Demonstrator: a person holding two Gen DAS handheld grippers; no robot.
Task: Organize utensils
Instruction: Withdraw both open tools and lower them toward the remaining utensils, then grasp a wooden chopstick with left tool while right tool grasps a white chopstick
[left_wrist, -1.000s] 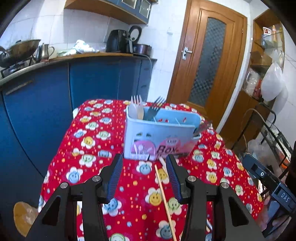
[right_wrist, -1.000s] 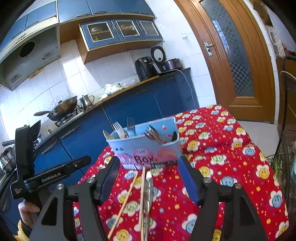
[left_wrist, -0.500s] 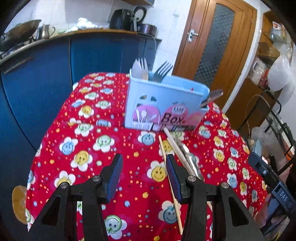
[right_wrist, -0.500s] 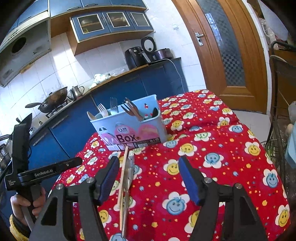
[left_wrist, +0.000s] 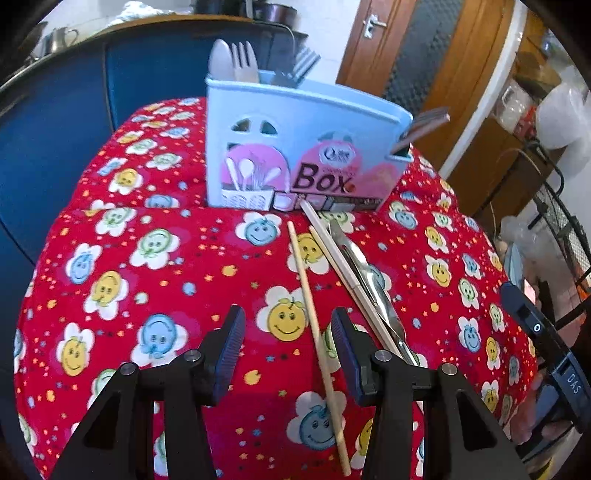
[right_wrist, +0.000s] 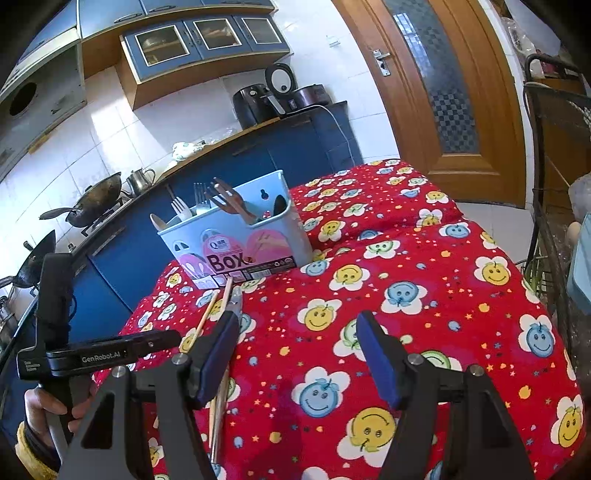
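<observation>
A light blue utensil box (left_wrist: 295, 147) marked "Box" stands on the red smiley tablecloth (left_wrist: 147, 280) with forks and spoons upright in it. It also shows in the right wrist view (right_wrist: 240, 240). A single wooden chopstick (left_wrist: 314, 317), a second chopstick (left_wrist: 343, 269) and a metal utensil (left_wrist: 369, 280) lie on the cloth in front of the box. My left gripper (left_wrist: 288, 332) is open and empty, low over the cloth, with the single chopstick passing between its fingers. My right gripper (right_wrist: 295, 350) is open and empty, right of the loose utensils (right_wrist: 221, 306).
Blue kitchen cabinets (right_wrist: 277, 155) with a wok (right_wrist: 92, 199), kettle and appliances run behind the table. A wooden door (right_wrist: 443, 92) is at the back right. A metal wire rack (right_wrist: 546, 192) stands off the table's right edge.
My left gripper has come down and forward toward the loose chopstick. My right gripper has shifted right, so the box and utensils now sit further left in its view.
</observation>
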